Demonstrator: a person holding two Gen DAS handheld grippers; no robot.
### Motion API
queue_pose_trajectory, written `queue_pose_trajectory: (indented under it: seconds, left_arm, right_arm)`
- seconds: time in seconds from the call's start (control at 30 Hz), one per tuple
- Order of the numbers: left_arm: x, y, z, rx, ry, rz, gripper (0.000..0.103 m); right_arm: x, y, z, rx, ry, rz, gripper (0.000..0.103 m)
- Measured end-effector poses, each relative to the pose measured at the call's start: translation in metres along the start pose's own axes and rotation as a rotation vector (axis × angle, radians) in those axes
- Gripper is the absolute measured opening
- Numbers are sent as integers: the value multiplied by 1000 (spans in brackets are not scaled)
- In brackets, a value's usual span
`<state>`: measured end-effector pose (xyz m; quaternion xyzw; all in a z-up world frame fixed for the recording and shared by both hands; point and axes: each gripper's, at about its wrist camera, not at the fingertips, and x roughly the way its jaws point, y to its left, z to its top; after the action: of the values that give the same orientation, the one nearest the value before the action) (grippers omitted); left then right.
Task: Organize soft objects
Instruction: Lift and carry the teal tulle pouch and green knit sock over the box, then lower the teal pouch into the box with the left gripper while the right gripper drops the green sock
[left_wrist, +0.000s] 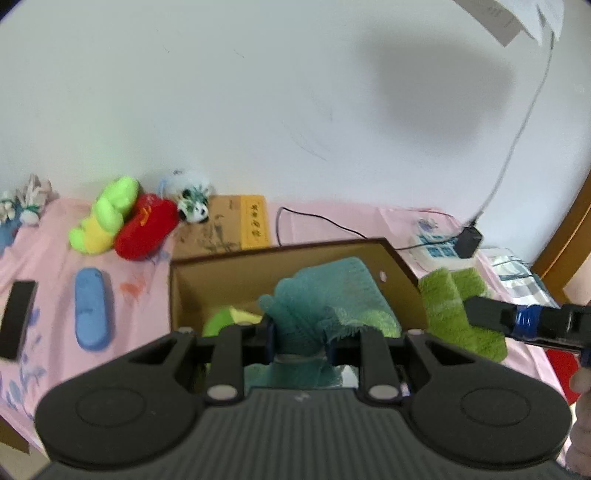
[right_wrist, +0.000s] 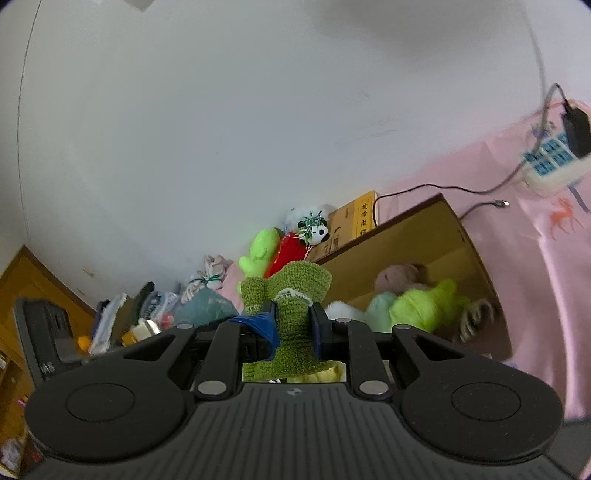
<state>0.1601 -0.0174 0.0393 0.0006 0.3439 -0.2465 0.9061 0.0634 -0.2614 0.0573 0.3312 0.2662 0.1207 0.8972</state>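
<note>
left gripper (left_wrist: 299, 341): jaws clamped on teal knitted cloth (left_wrist: 325, 295), cloth rising straight ahead | open brown cardboard box (left_wrist: 229, 273) directly beyond and below these jaws | right gripper (right_wrist: 292, 325): jaws pinching green knitted cloth (right_wrist: 291, 314), box ahead-right | left hand nearer the box.

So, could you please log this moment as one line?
left gripper: shut on teal cloth | right gripper: shut on green cloth | cardboard box: open
</note>
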Motion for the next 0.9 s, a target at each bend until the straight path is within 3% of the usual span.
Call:
queue_pose_trajectory:
  seconds: [0.17, 0.47, 0.63, 0.73, 0.9]
  left_arm:
    - [30, 8, 8, 13, 24, 43, 24]
    - [78, 27, -17, -79, 136, 60, 24]
    - [89, 28, -28, -89, 161, 72, 40]
    - [89, 29, -28, -86, 153, 89, 59]
    - [84, 26, -26, -52, 144, 141, 65]
  right_arm:
    - [39, 3, 3, -62, 56, -55, 0]
    - [87, -10, -14, -165, 159, -144, 4]
    - [103, -15, -22, -220, 189, -194, 8]
    - [103, -20, -22, -224, 188, -217, 9]
    - [97, -21, -17, -246, 152, -255, 9]
